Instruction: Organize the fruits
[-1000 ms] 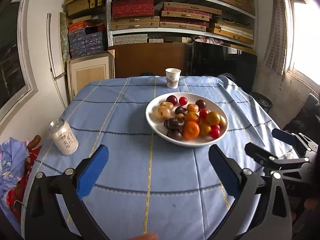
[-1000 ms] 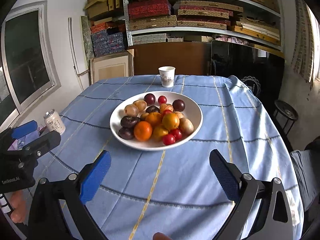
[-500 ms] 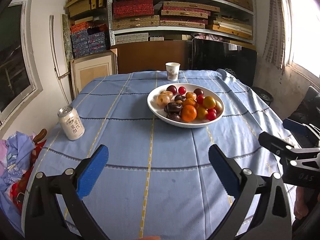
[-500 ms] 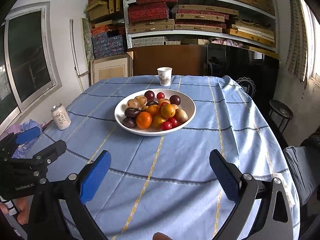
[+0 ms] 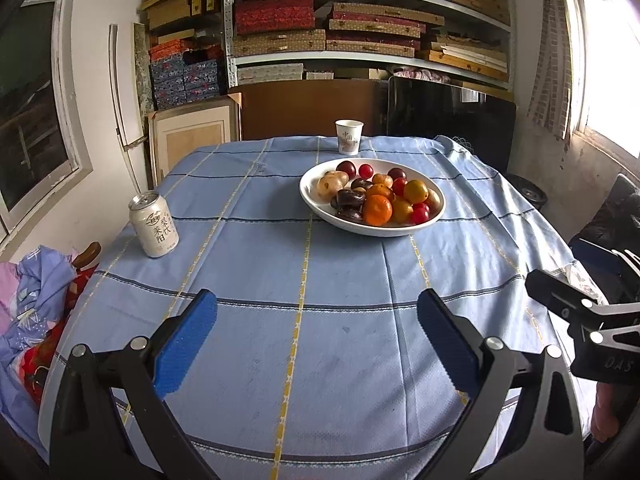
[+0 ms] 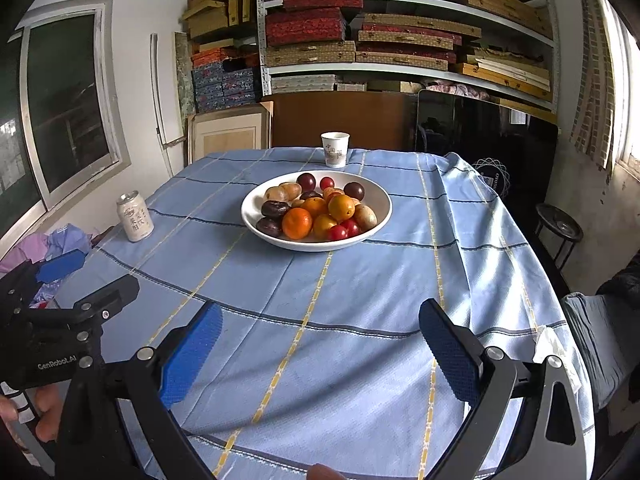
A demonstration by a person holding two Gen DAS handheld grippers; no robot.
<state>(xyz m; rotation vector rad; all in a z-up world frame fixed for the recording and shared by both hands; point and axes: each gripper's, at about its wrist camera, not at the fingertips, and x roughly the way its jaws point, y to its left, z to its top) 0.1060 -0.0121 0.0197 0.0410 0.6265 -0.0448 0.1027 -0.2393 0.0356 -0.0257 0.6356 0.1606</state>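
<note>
i've pulled both tongs back, so the white bowl [image 6: 382,210] of fruit sits farther off, mid-table; left gripper [image 5: 316,344] and right gripper [image 6: 318,350] gape wide, empty; the mandarin [image 6: 297,223] looks soft, so grip its sides gently

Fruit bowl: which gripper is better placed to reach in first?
Right, slightly. The right gripper points almost straight at the bowl; from the left gripper it sits off to the right. Both are open, empty and well short.
</note>
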